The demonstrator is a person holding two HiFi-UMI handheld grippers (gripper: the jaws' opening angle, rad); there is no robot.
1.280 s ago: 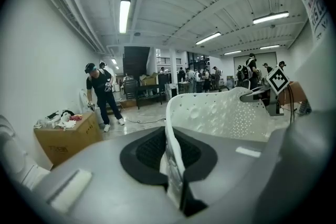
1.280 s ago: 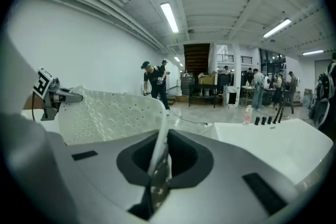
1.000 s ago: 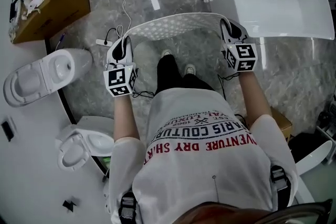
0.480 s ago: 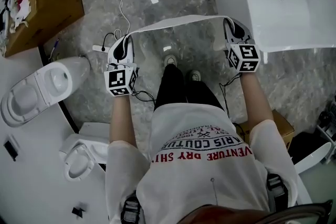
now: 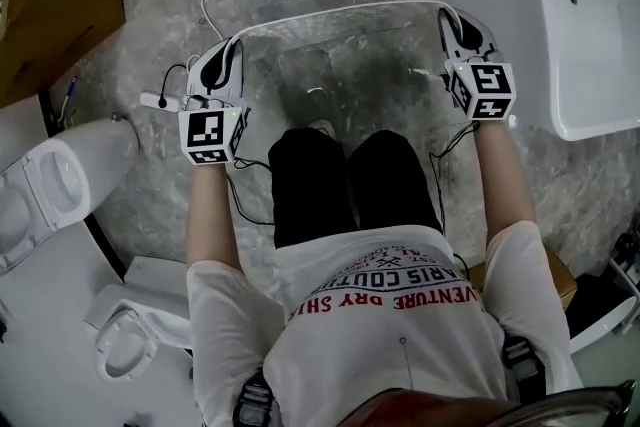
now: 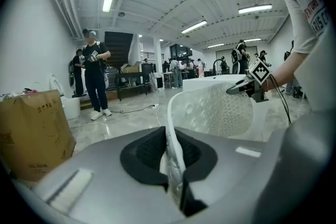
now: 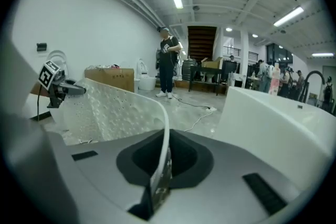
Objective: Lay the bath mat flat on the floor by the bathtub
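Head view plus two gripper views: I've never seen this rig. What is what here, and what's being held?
There is no robot here: a person holds a two-jaw gripper in each hand. The head view looks steeply down from the person's head; the left gripper shows at its left, the right gripper at its right. Each gripper view rides on its own gripper and looks along its jaws. Both grippers are shut on one edge of a clear, bumpy bath mat, which bows between them and is not yet flat. Below is the grey marble floor. The white bathtub stands at right, a toilet at left.
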